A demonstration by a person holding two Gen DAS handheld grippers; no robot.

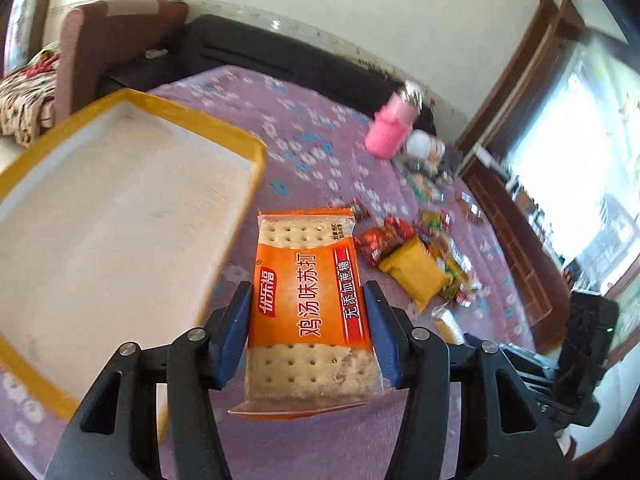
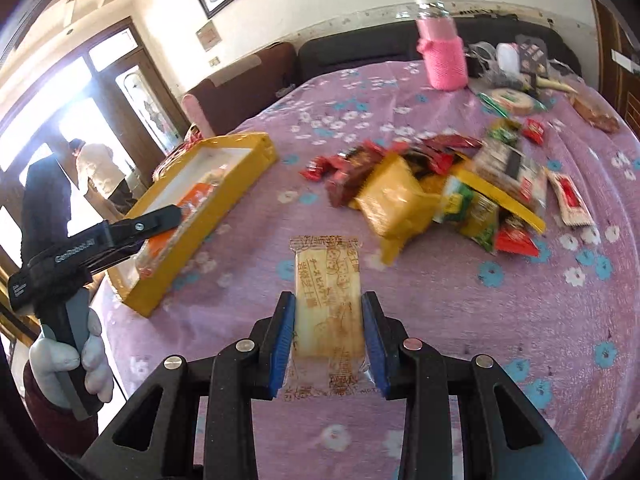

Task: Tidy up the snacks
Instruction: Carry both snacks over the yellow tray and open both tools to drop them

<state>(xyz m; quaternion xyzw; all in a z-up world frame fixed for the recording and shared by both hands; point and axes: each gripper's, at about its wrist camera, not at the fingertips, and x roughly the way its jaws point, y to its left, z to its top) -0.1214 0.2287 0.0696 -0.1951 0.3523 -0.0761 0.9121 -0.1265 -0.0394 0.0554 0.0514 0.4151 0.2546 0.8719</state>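
My left gripper [image 1: 308, 292] is shut on an orange soda-cracker packet [image 1: 304, 248], with its blue pads pressing both long sides. A yellow-rimmed white tray [image 1: 248, 148] lies just left of it. In the right wrist view the left gripper [image 2: 160, 216] holds that orange packet [image 2: 196, 196] over the tray [image 2: 224, 216]. My right gripper [image 2: 328, 300] is shut on a pale biscuit in a clear printed wrapper [image 2: 326, 276], held above the purple flowered cloth. A heap of mixed snack packets [image 2: 400, 196] lies to the right.
A pink-sleeved bottle [image 2: 442, 56] and assorted clutter stand at the table's far edge. The snack heap [image 1: 412, 264] sits right of my left gripper. A gloved hand [image 2: 68, 356] grips the left tool. A person [image 2: 96, 164] stands by the bright door. A sofa lies behind the table.
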